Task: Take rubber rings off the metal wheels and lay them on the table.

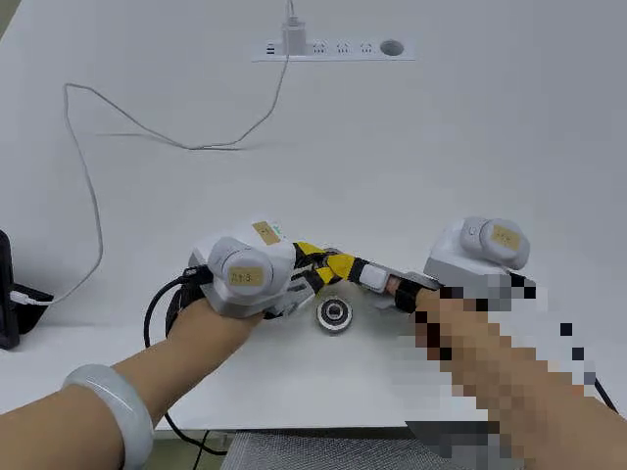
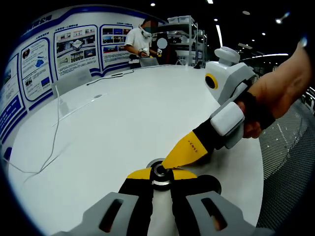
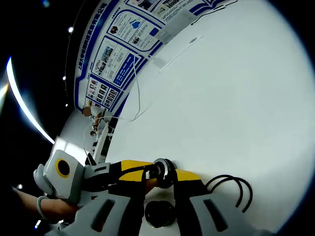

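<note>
I see both grippers meeting in the middle, close to the near edge of the white tabletop (image 1: 441, 147). The left gripper (image 2: 161, 176) has its yellow-tipped jaws clamped on a small metal wheel (image 2: 158, 171), one tip on each side of it, and the wheel is held a little above the tabletop. The right gripper (image 3: 166, 177) comes to the same wheel from the other side. Its jaws are drawn nearly together, and they seem to nip the black rubber ring (image 3: 172, 168) at the wheel's rim. In the left gripper view they look like one yellow wedge touching the upper right of the wheel. I cannot tell how far the ring is off the metal. In the head view a second metal wheel (image 1: 334, 314) lies flat on the tabletop, just below the place where the jaws meet, apart from them. A black cable (image 3: 229, 189) makes loops on the tabletop beside the right gripper's jaws. Far at the back is a white power strip (image 1: 333, 49), and a thin white cable (image 1: 93, 196) runs from it toward the left edge. The person's left wrist wears a pale bangle (image 1: 116, 411).
</note>
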